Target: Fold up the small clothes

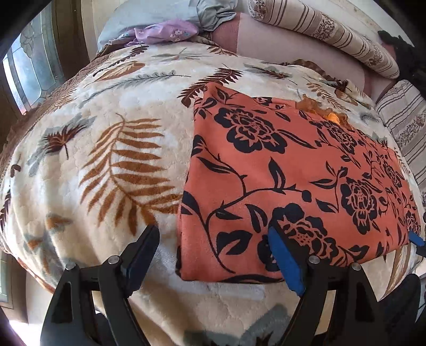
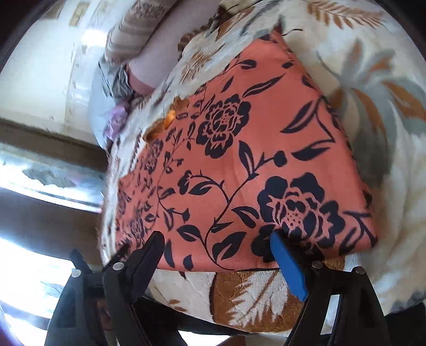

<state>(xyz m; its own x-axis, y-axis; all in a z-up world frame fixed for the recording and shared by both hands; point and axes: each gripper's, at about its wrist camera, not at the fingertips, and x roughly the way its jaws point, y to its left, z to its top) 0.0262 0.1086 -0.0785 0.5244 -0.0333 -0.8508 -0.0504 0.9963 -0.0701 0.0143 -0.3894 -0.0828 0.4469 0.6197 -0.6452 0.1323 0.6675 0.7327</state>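
An orange garment with a black flower print [image 1: 293, 173] lies folded into a flat rectangle on a cream leaf-patterned blanket [image 1: 106, 127]. My left gripper [image 1: 214, 239] is open above the garment's near left corner: one finger hangs over the blanket and the blue-padded finger [image 1: 285, 255] over the cloth. In the right wrist view the same garment [image 2: 253, 149] fills the middle. There my right gripper [image 2: 217, 237] is open astride the garment's near edge, with nothing pinched between its pads. A blue pad of the right gripper [image 1: 416, 239] shows at the garment's near right corner.
Striped pillows [image 1: 332, 34] lie along the far side of the bed. A purple cloth [image 1: 165, 32] and a grey one [image 1: 213, 13] are bunched at the back left. A window [image 1: 32, 61] is on the left. The blanket's edge drops off in front [image 2: 253, 298].
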